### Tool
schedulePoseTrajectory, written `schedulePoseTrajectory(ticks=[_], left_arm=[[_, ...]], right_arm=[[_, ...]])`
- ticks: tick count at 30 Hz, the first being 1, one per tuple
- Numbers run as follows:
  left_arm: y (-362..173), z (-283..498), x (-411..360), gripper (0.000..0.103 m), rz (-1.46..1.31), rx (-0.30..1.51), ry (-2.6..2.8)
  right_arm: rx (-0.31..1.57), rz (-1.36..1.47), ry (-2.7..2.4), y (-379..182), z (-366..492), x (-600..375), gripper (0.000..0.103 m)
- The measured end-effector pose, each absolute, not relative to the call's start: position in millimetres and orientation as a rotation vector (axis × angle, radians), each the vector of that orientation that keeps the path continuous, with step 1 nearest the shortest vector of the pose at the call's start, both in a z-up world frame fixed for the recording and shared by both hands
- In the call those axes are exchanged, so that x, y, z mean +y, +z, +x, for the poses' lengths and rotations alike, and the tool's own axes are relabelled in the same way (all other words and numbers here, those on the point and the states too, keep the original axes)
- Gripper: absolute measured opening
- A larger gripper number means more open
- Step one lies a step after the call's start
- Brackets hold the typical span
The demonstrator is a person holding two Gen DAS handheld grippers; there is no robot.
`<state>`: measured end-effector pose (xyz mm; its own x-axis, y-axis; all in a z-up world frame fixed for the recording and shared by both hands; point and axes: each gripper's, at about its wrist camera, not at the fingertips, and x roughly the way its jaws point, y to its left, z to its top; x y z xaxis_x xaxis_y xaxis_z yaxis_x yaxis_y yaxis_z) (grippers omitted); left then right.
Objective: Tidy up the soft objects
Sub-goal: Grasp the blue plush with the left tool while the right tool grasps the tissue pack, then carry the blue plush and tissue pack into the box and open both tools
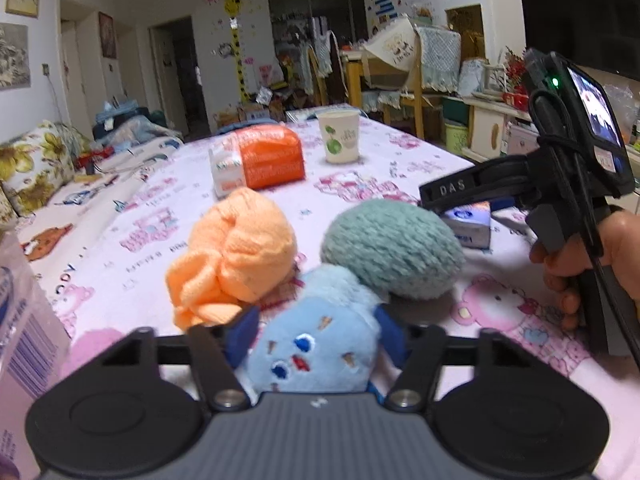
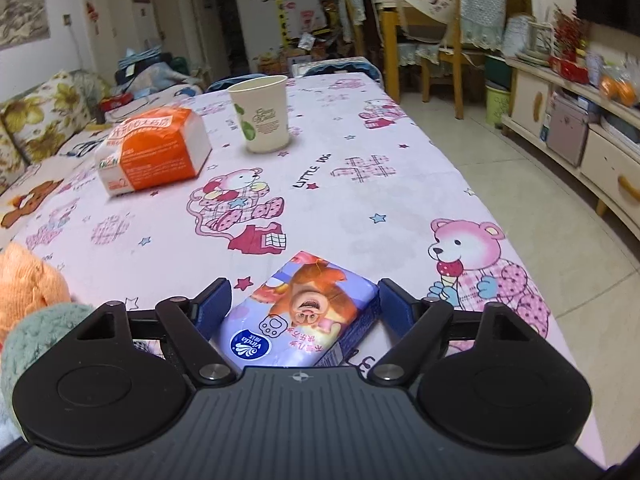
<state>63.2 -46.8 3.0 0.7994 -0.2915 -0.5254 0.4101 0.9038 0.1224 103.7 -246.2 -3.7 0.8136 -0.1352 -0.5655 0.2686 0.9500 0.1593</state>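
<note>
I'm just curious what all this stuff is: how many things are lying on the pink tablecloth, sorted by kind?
Soft toys and balls: 3 (orange towel bundle, teal fuzzy ball, blue plush toy)
Tissue packs: 2 (orange tissue pack, purple Vinda tissue pack)
Paper cups: 1 (paper cup)
Total: 6

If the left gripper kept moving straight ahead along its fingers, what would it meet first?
The left gripper already has the blue plush toy between its fingers. Beyond that, probably the teal fuzzy ball, though depth is unclear.
</note>
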Motion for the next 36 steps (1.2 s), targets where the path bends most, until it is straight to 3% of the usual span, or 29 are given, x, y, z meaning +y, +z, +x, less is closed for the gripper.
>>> schedulePoseTrajectory(ticks=[7,36], left_arm=[[6.4,57.2,-47.6,0.046,0.216,0.557,-0.384],[26.9,8.3,-7.7,0.046,-0.007,0.62,-0.447]], right_arm=[[0.578,0.22,-0.189,-2.6,101.6,-248.3,0.092],[0.61,0.216,-0.136,-0.9,23.3,-205.9,0.086]])
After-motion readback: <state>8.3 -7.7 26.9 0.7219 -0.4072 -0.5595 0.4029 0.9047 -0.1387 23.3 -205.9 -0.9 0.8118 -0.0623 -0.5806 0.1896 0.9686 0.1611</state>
